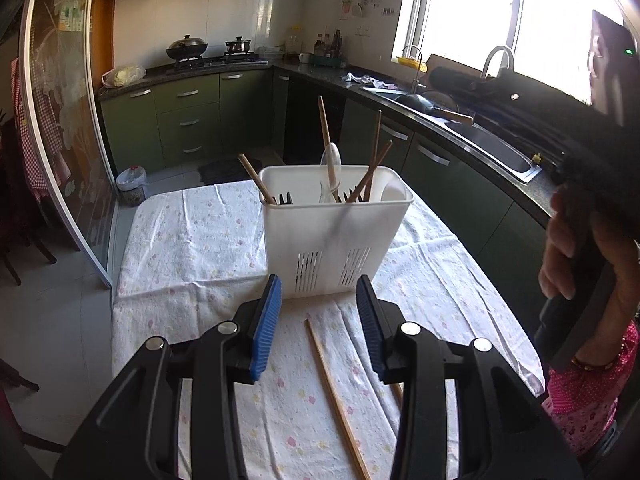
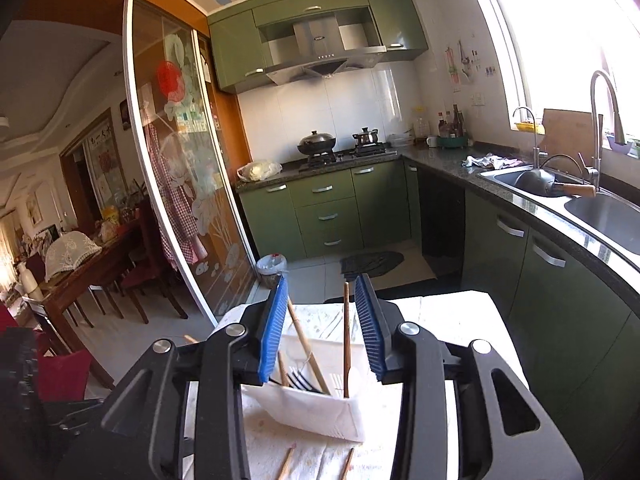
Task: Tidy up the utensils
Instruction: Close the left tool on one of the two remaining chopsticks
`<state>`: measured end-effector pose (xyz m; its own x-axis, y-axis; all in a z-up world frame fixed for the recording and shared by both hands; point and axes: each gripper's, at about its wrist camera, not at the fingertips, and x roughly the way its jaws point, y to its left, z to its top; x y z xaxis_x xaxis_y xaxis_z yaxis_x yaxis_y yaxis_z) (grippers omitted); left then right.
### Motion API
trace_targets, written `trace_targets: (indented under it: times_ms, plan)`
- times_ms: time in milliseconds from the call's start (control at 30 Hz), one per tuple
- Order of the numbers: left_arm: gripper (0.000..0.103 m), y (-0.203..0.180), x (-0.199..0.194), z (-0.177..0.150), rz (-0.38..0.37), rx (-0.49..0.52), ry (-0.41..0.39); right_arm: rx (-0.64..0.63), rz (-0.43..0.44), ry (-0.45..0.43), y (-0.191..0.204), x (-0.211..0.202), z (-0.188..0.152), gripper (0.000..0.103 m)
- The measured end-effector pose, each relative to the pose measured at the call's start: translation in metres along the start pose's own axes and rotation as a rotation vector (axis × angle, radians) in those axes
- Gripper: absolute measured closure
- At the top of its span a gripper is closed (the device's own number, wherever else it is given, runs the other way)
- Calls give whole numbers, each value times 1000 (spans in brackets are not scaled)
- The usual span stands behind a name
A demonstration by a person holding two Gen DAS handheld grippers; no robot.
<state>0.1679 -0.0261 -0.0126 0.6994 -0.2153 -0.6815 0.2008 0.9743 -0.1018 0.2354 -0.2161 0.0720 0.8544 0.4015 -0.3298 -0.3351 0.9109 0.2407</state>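
The white slotted utensil caddy (image 1: pixel 336 232) stands upright on the cloth-covered table (image 1: pixel 192 248), already holding several chopsticks, a pale spoon and dark forks. What remains to be sorted lies in front of it: a loose wooden chopstick (image 1: pixel 336 396) flat on the cloth, its far tip close to the foot of the caddy and its length running back toward the left wrist camera, slanting slightly to the right as it comes nearer. A sliver of a second stick shows beside it, mostly hidden under the gripper's right finger. The left gripper (image 1: pixel 318 320) hangs above this chopstick with its blue pads spread and nothing between them; the chopstick's far end lies almost directly under the gap, so the stick's long axis runs nearly along the gripper's pointing line rather than across it. Judged from this, a pinch by the left gripper would call for a descent and probably a turn of the wrist so the pads close across the stick. The right gripper (image 2: pixel 322 326) is over the caddy (image 2: pixel 316 412), jaws parted; an upright dark chopstick (image 2: pixel 346 340) stands in the caddy in the gap between the pads without either pad pressing it. Two more chopstick ends (image 2: pixel 288 460) lie on the cloth below the caddy in the right wrist view. The left hand looks the nearer to the loose chopstick.
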Motion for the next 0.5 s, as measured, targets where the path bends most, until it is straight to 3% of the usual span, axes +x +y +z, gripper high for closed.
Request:
trace_targets:
  times_ms: [200,500]
  plan:
    - [66,-9,38,-27,-17,-50,145,20,-24,-2,-10,-74,-61,56]
    - [66,-13,94,-60,109,-88,261,205,-51,153,-61,-111,-158,51]
